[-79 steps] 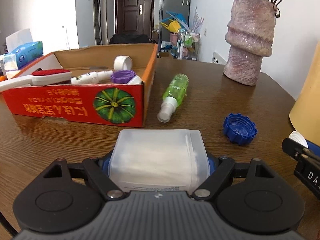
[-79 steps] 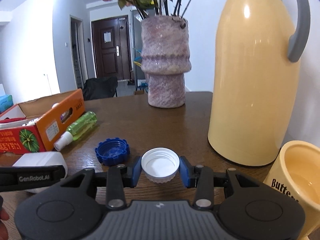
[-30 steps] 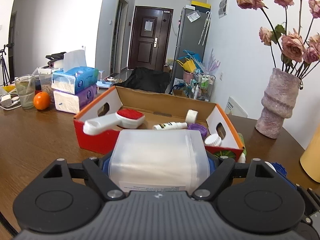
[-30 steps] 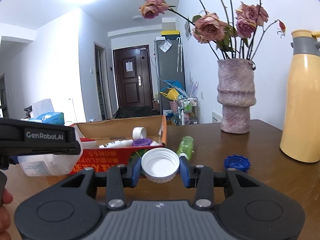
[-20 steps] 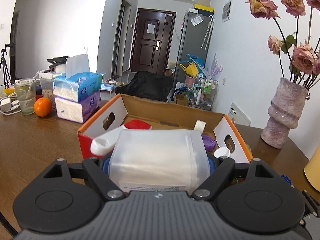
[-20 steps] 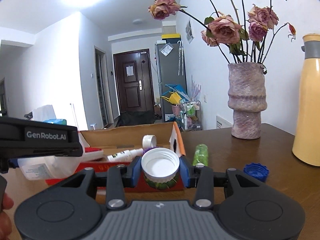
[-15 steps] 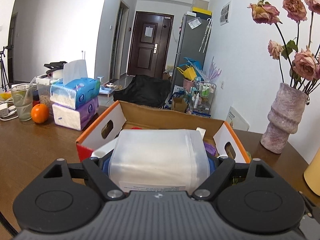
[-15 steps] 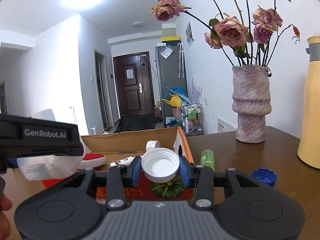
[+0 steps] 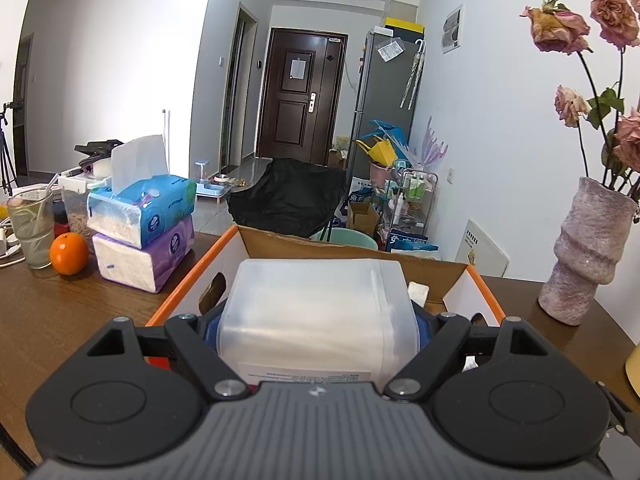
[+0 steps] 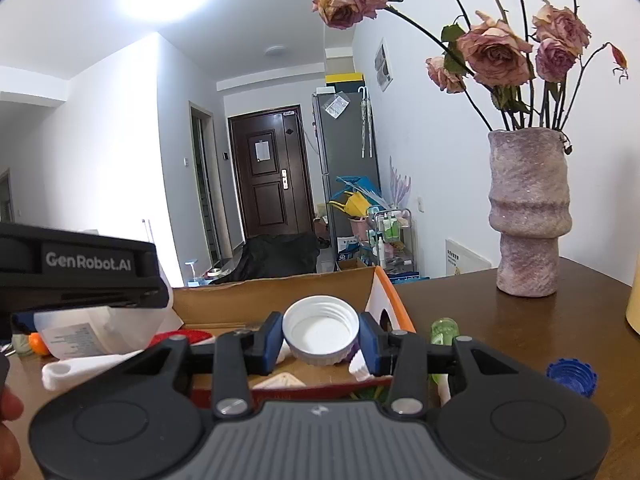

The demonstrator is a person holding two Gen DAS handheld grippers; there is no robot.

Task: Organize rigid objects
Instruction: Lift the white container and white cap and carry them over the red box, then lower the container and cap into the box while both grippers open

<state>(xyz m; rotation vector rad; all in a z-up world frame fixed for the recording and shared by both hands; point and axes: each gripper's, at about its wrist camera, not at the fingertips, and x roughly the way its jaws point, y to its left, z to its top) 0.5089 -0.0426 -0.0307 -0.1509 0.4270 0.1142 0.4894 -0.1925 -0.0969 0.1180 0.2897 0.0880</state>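
Observation:
My left gripper is shut on a translucent white plastic container and holds it above the open orange cardboard box. The container also shows in the right wrist view under the left gripper body. My right gripper is shut on a white screw cap, open side up, held over the box's near right corner. In the box lie a red-and-white brush and small white items, partly hidden. A green spray bottle and a blue cap lie on the table right of the box.
A pink stone vase with dried roses stands at the back right. Stacked tissue packs, an orange and a glass stand left of the box. A yellow jug's edge is at the far right.
Both grippers lifted off the table with their objects and moved left and forward, to above the box. The container now covers most of the box's inside.

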